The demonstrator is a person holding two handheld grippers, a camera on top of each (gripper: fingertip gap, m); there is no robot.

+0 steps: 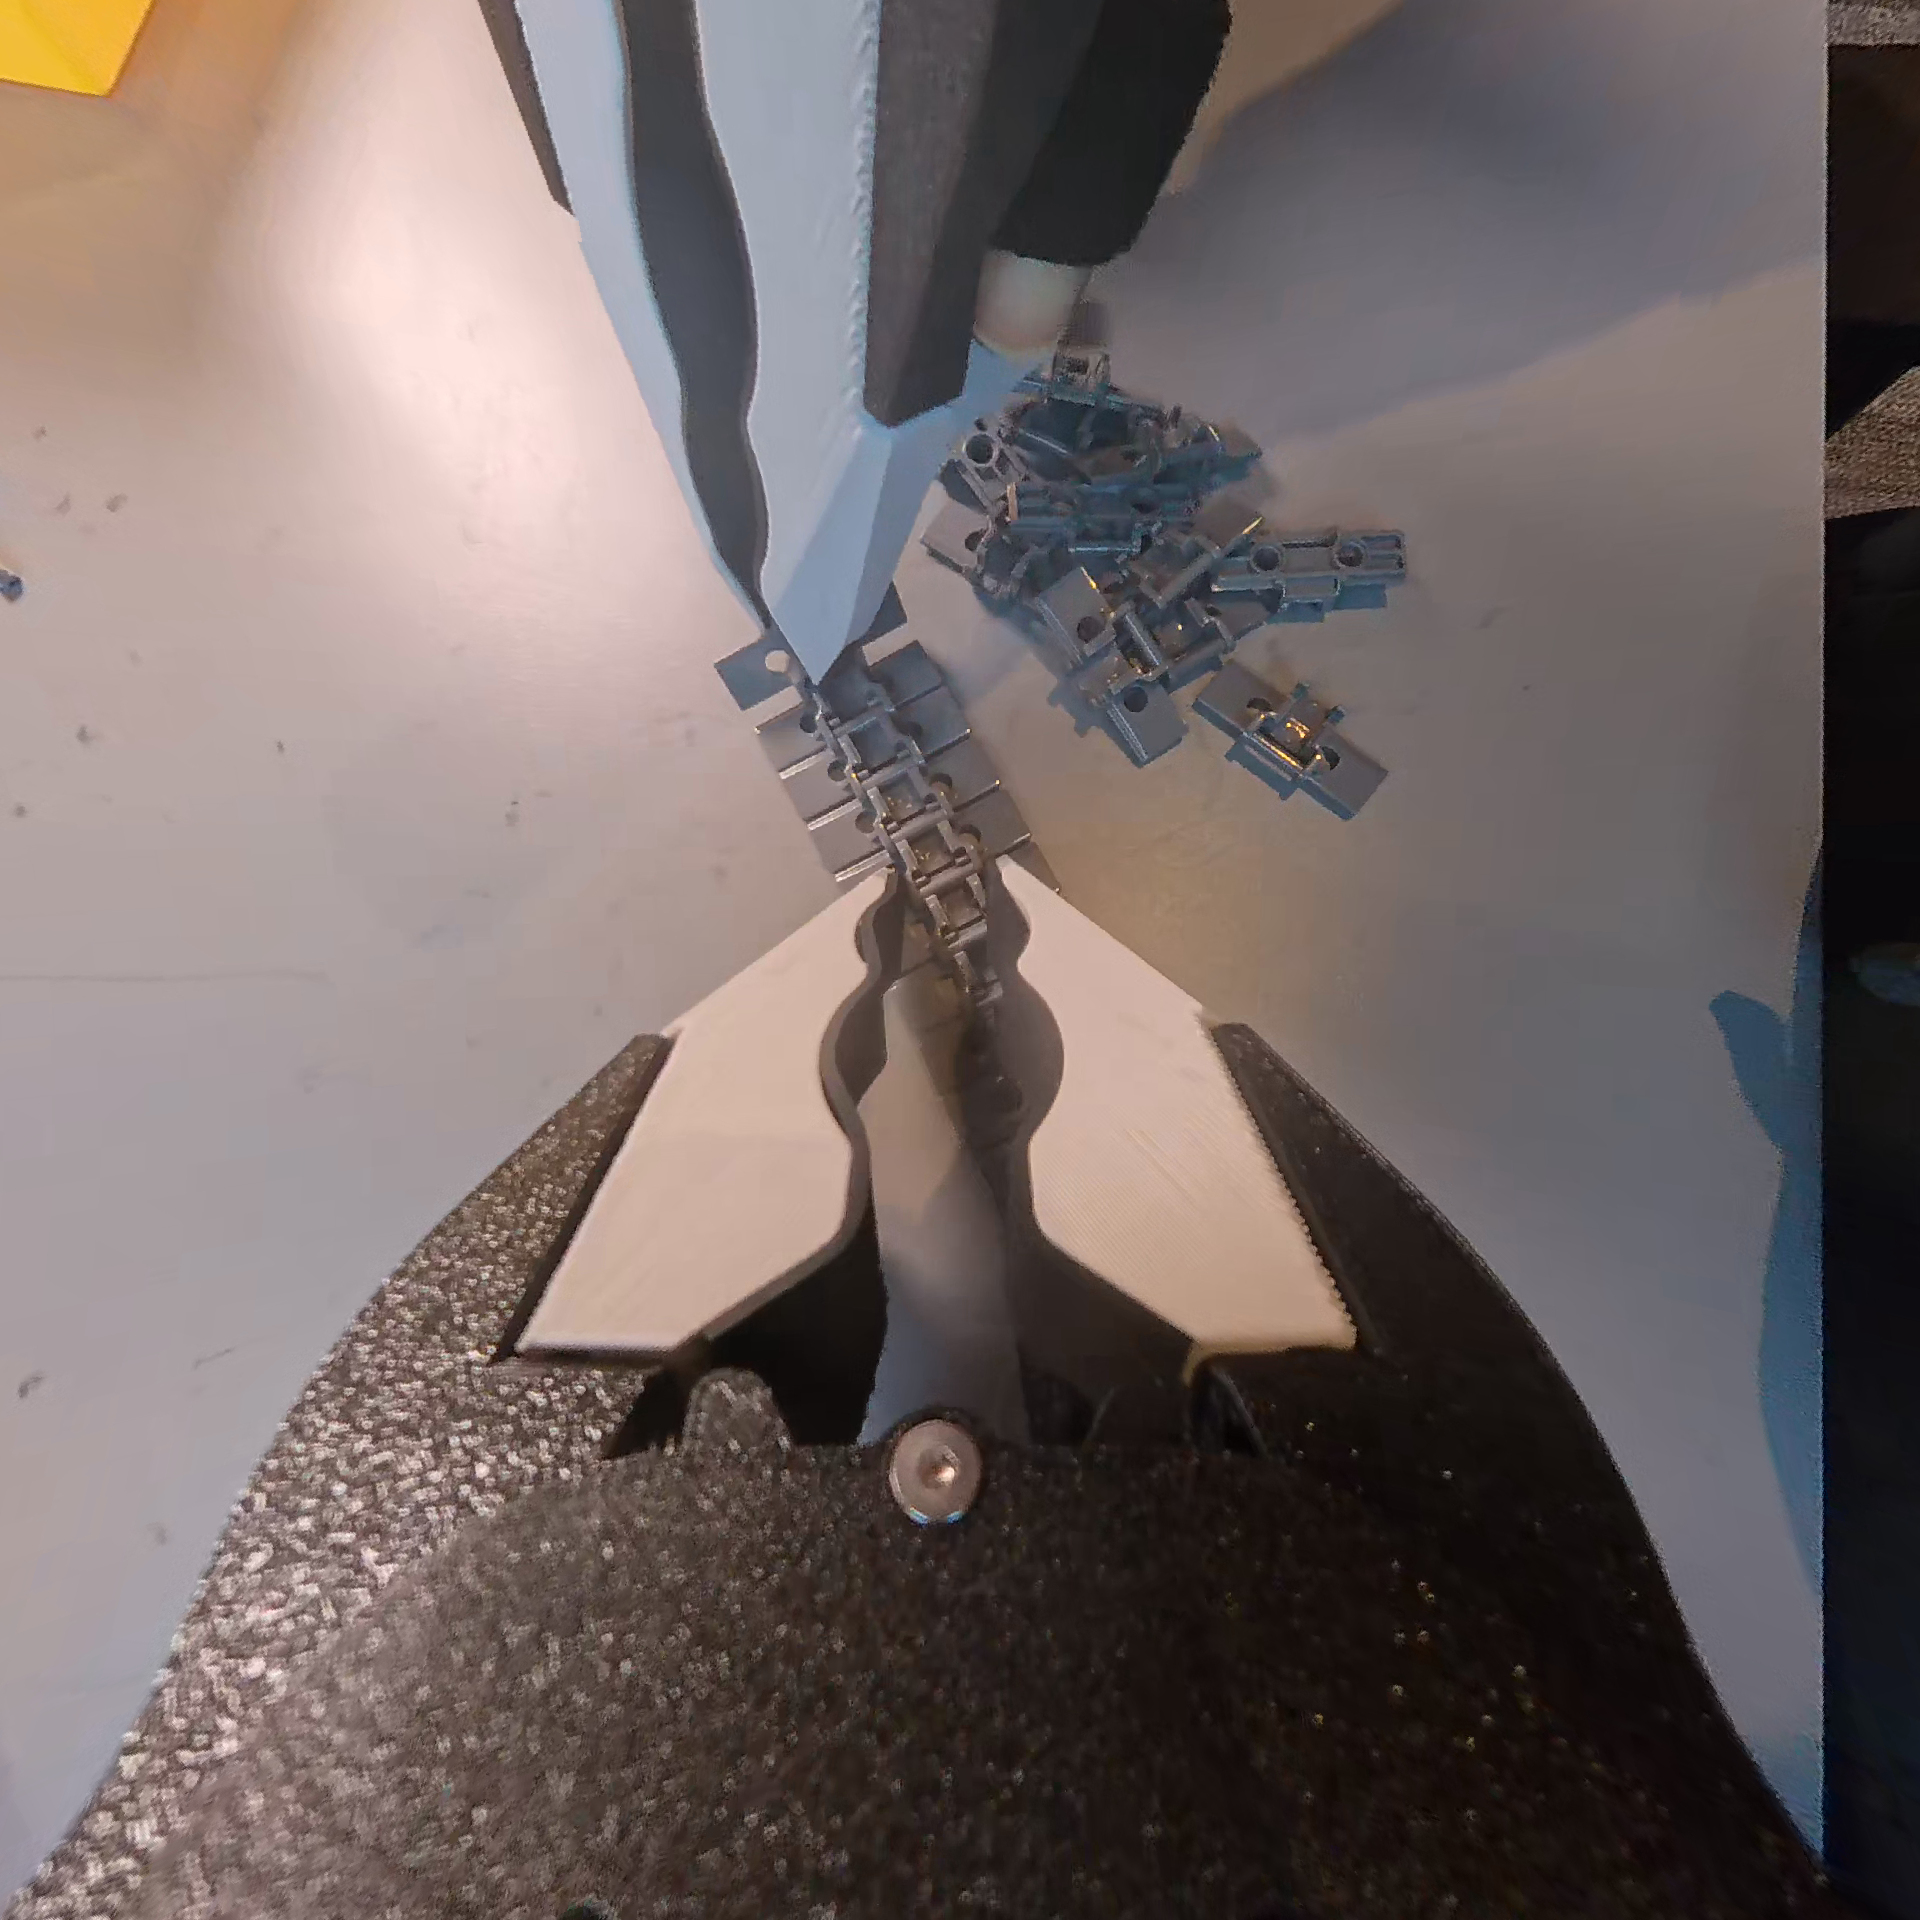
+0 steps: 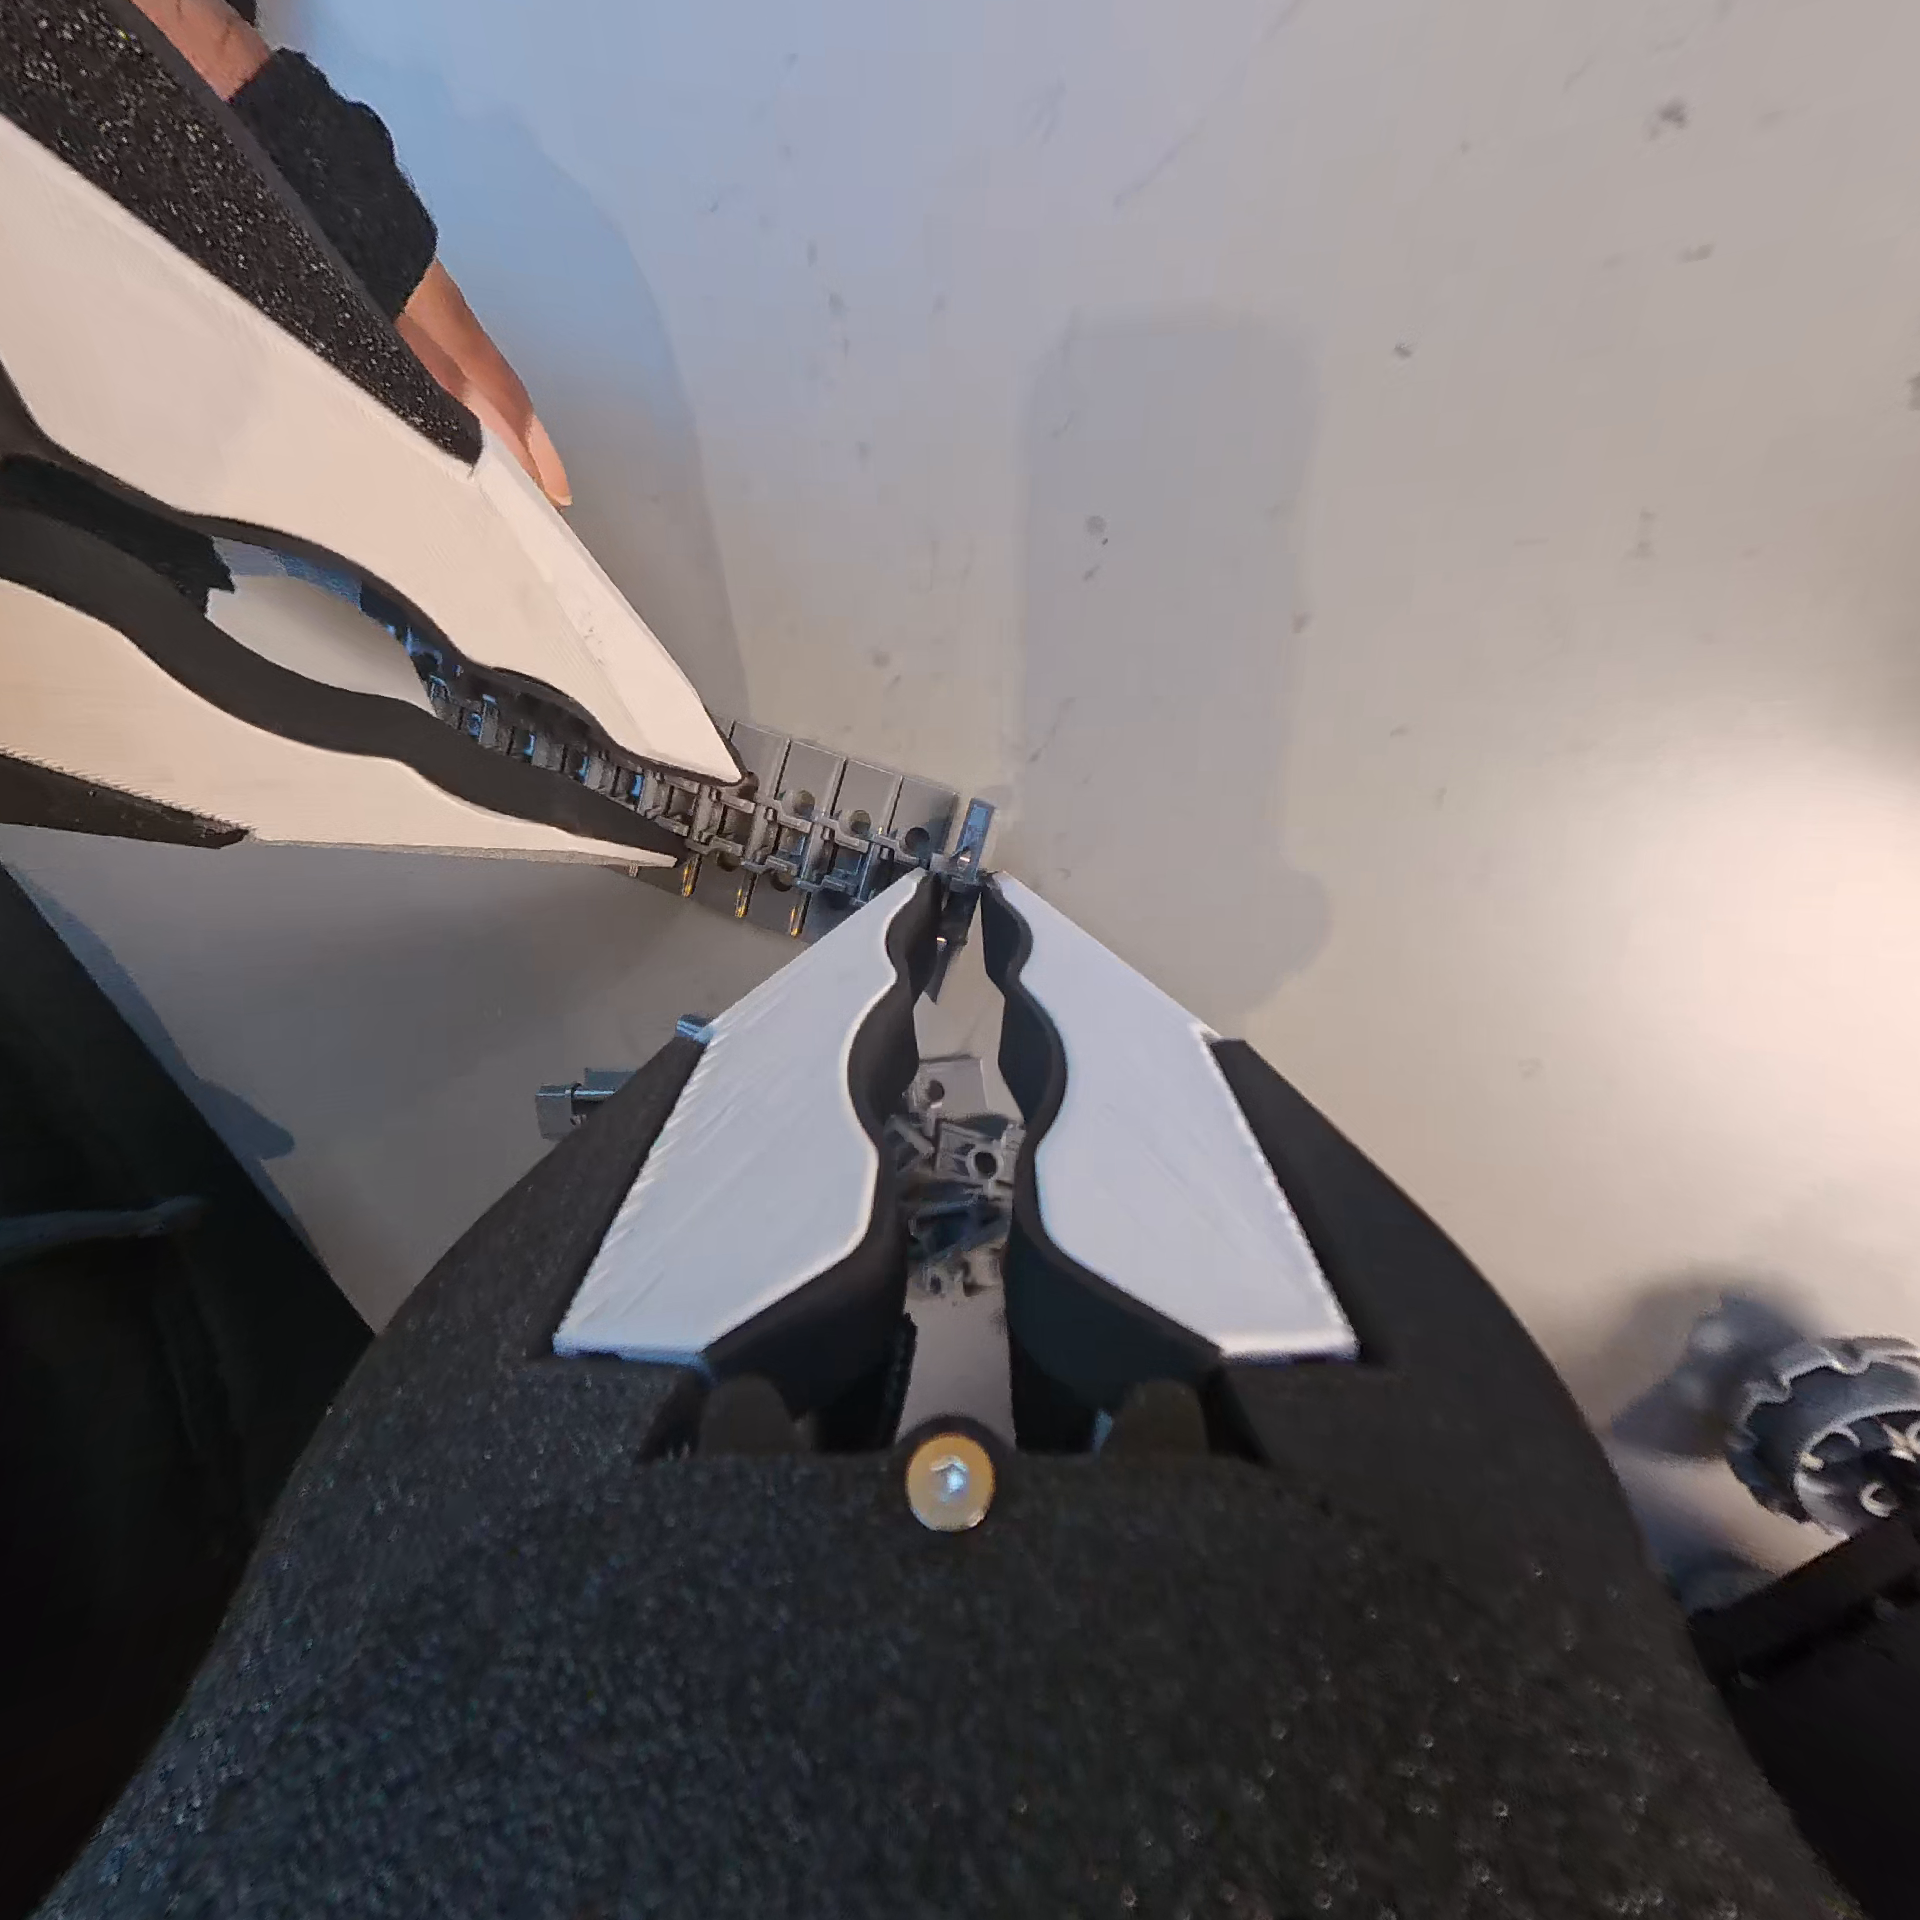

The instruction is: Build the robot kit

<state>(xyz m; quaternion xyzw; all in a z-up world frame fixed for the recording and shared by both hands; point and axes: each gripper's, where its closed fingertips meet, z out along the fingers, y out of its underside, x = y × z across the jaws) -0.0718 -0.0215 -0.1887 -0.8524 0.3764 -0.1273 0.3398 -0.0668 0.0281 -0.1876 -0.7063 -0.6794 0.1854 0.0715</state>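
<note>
Your left tongs [image 1: 940, 883] hide the near end of the grey link chain [image 1: 883, 774]: in the left wrist view the links run down between the white fingers and blur into shadow at lower centre, so you cannot count how many are swallowed there. The fingers stand narrow, clamped on that end of the chain. Its far end, at the middle of the frame, is covered by the tips of your right tongs [image 1: 790, 649], which come down from the top edge; only one holed plate corner peeks out beside them.

In the right wrist view your right tongs [image 2: 956, 878] are pinched nearly together on a single small grey link [image 2: 971, 831] at the chain's [image 2: 821, 821] end, just above frame centre. Whether that link is already joined to the chain you cannot tell; the tips cover the seam. The left tongs [image 2: 707, 821] enter from the left edge there.

The chain lies flat on the white counter [image 1: 312, 727]: flat rectangular plates side by side, each with a round hole, and a ridge of interlocked hinge pieces down the middle.

A loose pile of the same grey links [image 1: 1132, 551] sits at upper right of the left wrist view, near the chain but apart from it. At the lower right edge of the right wrist view a dark toothed wheel-like part [image 2: 1829, 1434] is blurred and cut off.
</note>
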